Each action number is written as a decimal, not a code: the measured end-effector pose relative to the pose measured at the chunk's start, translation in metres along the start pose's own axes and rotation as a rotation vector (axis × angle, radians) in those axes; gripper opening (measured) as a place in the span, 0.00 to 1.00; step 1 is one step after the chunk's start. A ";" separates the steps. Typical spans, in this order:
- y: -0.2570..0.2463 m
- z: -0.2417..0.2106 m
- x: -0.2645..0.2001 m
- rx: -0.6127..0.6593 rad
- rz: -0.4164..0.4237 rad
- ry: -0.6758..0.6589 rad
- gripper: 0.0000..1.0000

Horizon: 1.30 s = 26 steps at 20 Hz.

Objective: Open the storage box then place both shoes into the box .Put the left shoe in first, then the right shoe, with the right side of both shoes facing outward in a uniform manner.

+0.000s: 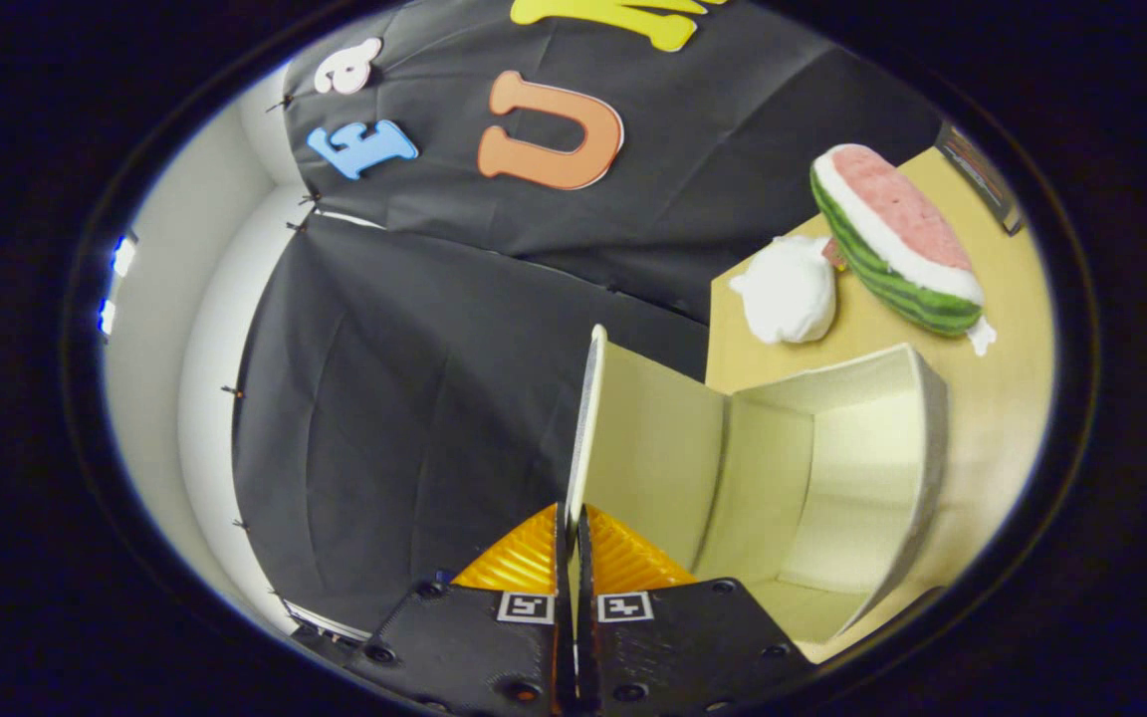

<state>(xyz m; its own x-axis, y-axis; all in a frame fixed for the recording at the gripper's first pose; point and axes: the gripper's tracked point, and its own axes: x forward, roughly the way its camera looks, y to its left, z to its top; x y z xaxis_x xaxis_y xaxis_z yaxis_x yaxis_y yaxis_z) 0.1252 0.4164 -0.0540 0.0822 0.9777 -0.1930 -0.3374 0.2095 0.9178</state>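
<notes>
Black cloth wall (pixel 414 398) behind; jaws pinching box lid (pixel 585 418) edge, box (pixel 832 468) gaping on table (pixel 992 418).

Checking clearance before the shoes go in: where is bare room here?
Gripper shut on the lid. The storage box interior is bare. Free table strip beside the box; crowded beyond, by the watermelon slice and white lump.

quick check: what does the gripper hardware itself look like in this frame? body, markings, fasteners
The gripper has two flat dark body plates with a finely textured, 3D-printed-looking surface, meeting at a narrow central seam. Each plate carries a small square black-and-white fiducial tag next to the seam, and round recessed screw holes dot the plates. The fingers are ribbed, wedge-shaped pieces tapering forward. No cables visible.
</notes>
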 end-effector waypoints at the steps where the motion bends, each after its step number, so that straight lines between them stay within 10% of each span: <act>1: 0.007 -0.002 0.012 -0.011 -0.013 0.004 0.01; 10: 0.033 -0.012 0.091 -0.181 -0.179 0.002 0.09; 18: 0.050 -0.022 0.063 -0.336 -0.222 -0.007 0.92; 26: 0.023 0.005 -0.050 -0.516 -0.351 -0.156 0.96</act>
<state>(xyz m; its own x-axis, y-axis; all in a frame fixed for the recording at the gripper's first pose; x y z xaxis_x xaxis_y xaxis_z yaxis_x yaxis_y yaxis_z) 0.1177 0.3722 -0.0216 0.3919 0.8454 -0.3628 -0.6705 0.5325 0.5166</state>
